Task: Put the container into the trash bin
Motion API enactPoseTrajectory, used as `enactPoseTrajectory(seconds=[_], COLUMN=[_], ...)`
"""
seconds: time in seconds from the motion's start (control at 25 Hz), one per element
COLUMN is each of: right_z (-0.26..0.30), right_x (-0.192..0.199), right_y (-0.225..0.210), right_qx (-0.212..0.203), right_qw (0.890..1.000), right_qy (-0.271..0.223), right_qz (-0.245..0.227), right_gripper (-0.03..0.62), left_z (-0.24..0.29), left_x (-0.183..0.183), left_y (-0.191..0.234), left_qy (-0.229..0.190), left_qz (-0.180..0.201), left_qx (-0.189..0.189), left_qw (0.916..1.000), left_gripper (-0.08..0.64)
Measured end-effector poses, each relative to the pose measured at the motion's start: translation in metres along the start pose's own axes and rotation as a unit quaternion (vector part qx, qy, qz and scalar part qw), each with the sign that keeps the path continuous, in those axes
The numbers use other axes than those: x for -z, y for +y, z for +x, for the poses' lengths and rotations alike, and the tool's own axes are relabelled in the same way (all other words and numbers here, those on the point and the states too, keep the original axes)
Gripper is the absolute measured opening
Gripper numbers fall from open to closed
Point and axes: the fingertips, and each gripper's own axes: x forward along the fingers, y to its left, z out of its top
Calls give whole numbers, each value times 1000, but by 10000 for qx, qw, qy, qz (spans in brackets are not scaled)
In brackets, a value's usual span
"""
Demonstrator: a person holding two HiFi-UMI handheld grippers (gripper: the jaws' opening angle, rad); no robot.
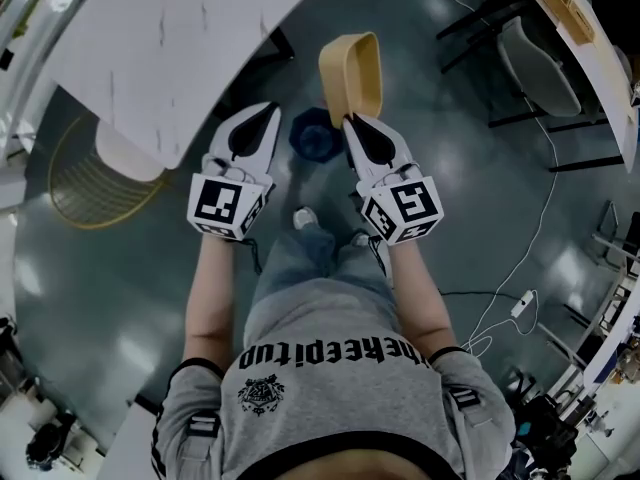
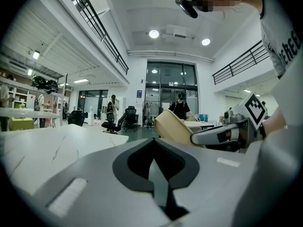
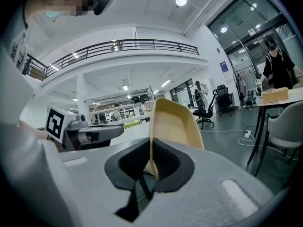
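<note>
Clamping container (image 1: 352, 68) by one wall in right gripper (image 1: 352, 120), raised ahead, likely for dropping | hung it near trash bin (image 1: 312, 136), down-left of jaws | held left gripper (image 1: 268, 108) closed, empty, alongside.

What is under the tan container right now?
A dark blue round bin shows below the tan plastic container; its right edge is hidden by the right hand-held gripper.
</note>
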Motion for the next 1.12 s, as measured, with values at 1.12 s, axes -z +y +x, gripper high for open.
enactPoseTrajectory(seconds=[1.12], right_z=[13], right_x=[137], right_y=[-8], right_qx=[-162], right_qw=[9893], right_qy=[1321], right_qz=[591], right_gripper=[18], left_z=[-16], left_x=[93], left_y=[-1], left_qy=[385], left_qz=[-432], left_qx=[-132], left_qw=[9982], left_gripper=[20])
